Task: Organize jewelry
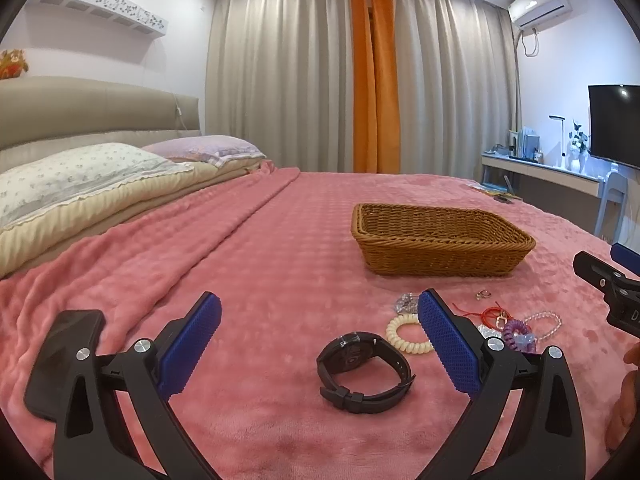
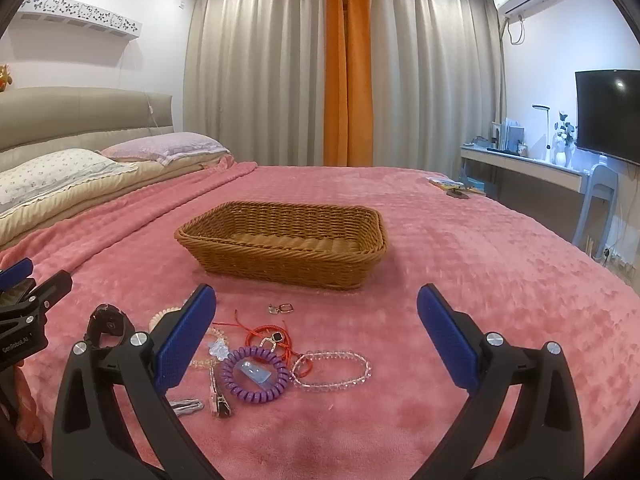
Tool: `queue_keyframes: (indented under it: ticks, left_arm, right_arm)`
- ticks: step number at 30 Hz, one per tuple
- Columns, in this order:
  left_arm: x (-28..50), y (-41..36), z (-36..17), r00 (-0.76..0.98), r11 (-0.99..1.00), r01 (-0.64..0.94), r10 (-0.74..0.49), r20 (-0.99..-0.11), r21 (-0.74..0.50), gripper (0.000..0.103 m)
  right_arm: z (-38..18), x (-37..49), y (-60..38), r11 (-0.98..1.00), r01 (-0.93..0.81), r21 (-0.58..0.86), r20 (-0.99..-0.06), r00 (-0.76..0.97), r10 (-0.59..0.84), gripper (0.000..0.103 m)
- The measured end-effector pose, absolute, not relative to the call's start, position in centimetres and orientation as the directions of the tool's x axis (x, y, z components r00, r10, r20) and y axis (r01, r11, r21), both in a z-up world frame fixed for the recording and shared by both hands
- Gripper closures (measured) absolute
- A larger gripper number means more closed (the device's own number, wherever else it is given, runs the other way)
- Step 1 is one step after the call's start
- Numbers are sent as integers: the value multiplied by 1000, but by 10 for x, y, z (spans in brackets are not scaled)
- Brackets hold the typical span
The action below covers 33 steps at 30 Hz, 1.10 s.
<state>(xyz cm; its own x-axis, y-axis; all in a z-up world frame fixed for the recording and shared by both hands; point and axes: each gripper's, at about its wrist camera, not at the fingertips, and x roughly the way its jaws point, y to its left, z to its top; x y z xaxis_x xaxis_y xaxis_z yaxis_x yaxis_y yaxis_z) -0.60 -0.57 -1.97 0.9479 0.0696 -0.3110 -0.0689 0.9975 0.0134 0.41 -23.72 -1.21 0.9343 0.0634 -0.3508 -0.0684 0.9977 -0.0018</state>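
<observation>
From where I sit, nothing is sorted yet: the wicker basket stands bare inside, as far as I can see over its rim, and every piece lies loose on the pink blanket in front of it. So the whole job is ahead, I judge.

My left gripper has its blue pads spread wide and holds nothing; the black watch lies on the blanket right between them, untouched, and looks the likeliest first pick. My right gripper is spread just as wide and equally empty, hanging over the main heap.

The left view gives me the watch whole, plus the cream coil tie beside it, and a black phone lying at the far left (not jewelry, I would leave it). It also shows a small ring-like piece nearer the basket.

The right view opens up what the left finger hides there: the purple coil tie with a pale blue clip inside it, the clear bead bracelet touching it on the right, the red cord tangled behind, and hair clips nearest me. The basket's inside shows only here.
</observation>
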Motion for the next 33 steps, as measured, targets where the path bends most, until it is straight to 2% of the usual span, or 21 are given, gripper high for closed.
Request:
queue_keyframes:
  ticks: [33]
  left_arm:
    - [-5, -5, -22, 946, 998, -67, 65, -317, 4, 7]
  right_arm:
    - [-14, 4, -236, 997, -78, -5, -349, 935, 71, 7]
